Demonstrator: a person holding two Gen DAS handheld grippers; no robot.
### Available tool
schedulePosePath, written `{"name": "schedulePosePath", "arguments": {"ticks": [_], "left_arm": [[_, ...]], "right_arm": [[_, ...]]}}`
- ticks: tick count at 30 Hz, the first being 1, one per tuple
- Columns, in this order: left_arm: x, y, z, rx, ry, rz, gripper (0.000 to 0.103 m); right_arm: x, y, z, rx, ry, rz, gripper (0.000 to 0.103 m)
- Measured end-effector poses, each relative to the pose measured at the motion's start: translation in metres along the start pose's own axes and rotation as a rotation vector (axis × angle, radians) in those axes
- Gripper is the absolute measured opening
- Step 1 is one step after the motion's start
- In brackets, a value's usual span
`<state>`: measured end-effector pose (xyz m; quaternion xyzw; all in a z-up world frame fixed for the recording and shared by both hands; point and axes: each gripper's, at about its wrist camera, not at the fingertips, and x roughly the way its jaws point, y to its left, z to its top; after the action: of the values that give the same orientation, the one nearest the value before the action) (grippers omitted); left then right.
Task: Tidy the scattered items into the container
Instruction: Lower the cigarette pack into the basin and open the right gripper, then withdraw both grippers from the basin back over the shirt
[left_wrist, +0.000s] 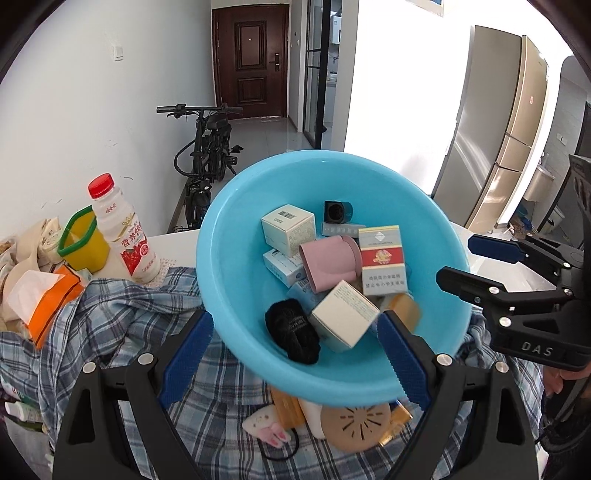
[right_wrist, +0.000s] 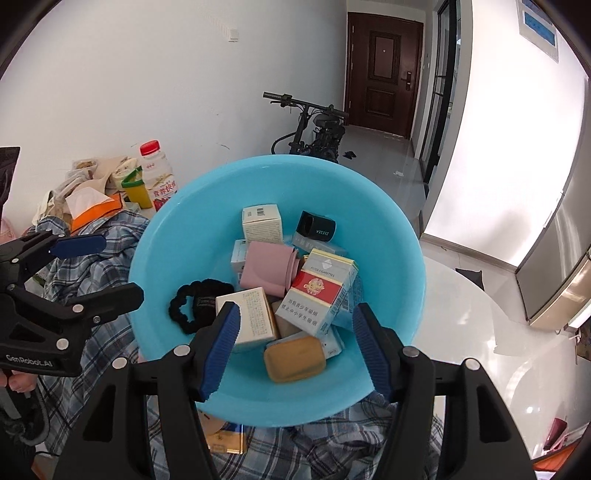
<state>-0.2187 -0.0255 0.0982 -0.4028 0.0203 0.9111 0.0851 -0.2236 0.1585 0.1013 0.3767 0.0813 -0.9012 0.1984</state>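
A light blue basin (left_wrist: 236, 221) sits tilted on a plaid shirt (left_wrist: 122, 314) and holds several small boxes, a cigarette pack (left_wrist: 382, 258), a pink case (left_wrist: 328, 264) and a black hair tie (left_wrist: 291, 330). In the right wrist view the basin (right_wrist: 177, 236) also holds a tan soap-like bar (right_wrist: 295, 358), blurred, between my right gripper's fingers. My left gripper (left_wrist: 291, 354) is open over the basin's near rim. My right gripper (right_wrist: 297, 347) is open and empty just above the basin; it also shows in the left wrist view (left_wrist: 469, 264). The left gripper (right_wrist: 99, 269) shows at the left of the right wrist view.
Under the basin's near rim lie a beige perforated disc (left_wrist: 354, 424), a gold box (left_wrist: 286, 406) and a small pink-and-white toy (left_wrist: 266, 428). A red-capped milk bottle (left_wrist: 122, 232), yellow cup (left_wrist: 85, 236) and orange tissue pack (left_wrist: 48, 302) stand at the left. A white tabletop (right_wrist: 480, 332) lies to the right.
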Motion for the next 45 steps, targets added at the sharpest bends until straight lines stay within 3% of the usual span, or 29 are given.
{"name": "schedulePosePath", "arguments": {"ticks": [14,20,28,30,45], "left_arm": [[-0.044,-0.009,-0.063,-0.005,0.005,0.004,0.092],[-0.043,-0.007,-0.091,-0.059,0.053,-0.05,0.092],[-0.042,-0.005,-0.123,-0.062,0.044,0.019,0.092],[-0.04,-0.006,-0.13,-0.039,0.051,0.048,0.092],[-0.03,0.004,-0.151,-0.012,0.092,0.069,0.092]], "right_arm": [[-0.049,0.027,-0.068,0.001,-0.052,0.022,0.066],[-0.053,0.036,-0.097,0.016,-0.04,0.042,0.066],[-0.055,0.05,-0.132,-0.004,-0.019,0.001,0.07],[-0.053,0.051,-0.137,0.005,-0.006,0.02,0.07],[-0.031,0.061,-0.144,0.027,0.053,0.076,0.07]]}}
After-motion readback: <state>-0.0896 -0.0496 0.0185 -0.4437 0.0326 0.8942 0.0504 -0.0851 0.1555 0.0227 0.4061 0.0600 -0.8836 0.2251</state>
